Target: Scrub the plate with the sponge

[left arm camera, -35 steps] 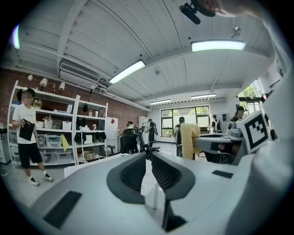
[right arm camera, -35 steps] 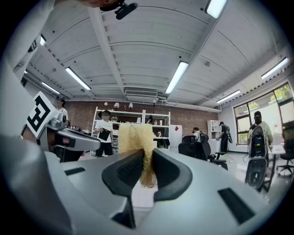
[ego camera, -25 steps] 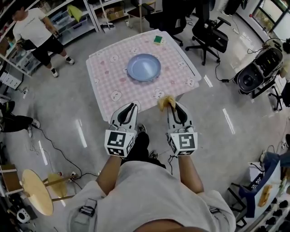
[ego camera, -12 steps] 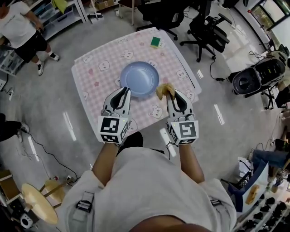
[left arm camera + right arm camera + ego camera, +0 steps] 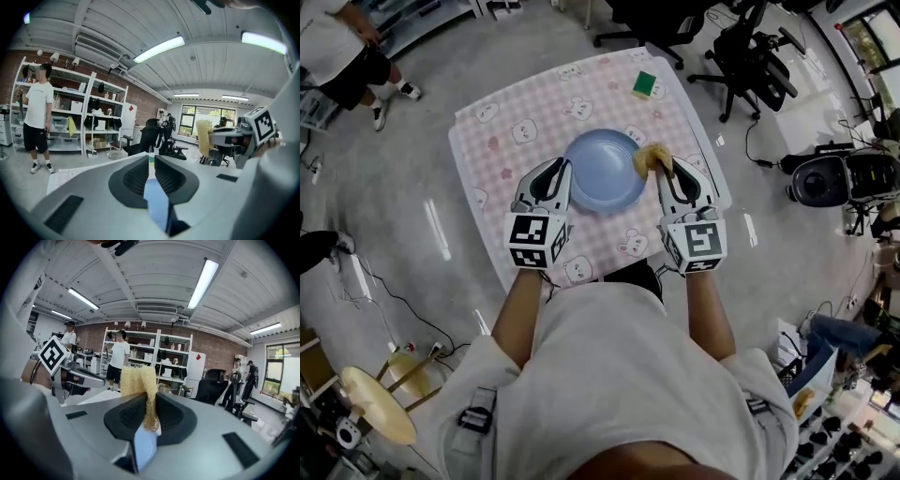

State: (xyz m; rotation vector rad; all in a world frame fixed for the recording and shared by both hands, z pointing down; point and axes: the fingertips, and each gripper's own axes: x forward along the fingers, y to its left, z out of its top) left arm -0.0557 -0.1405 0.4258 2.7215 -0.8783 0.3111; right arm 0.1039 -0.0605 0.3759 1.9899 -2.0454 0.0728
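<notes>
One blue plate sits near the middle of a table covered with a pink checked cloth printed with small bears. A yellow sponge hangs at the plate's right rim, clenched in the right gripper. In the right gripper view the sponge stands up out of the pinched jaws, its lower end squeezed thin between the pads. Whether it touches the plate cannot be told.

The left gripper lies at the plate's left rim, pointing the same way as the right one. In the left gripper view its jaws are drawn together to a narrow slit with nothing in them, and the blue of the plate shows through the slit.

A second, green sponge lies at the table's far edge, well apart from the plate. Black office chairs stand beyond the table's right side. A person in a white shirt stands by metal shelves on the left.
</notes>
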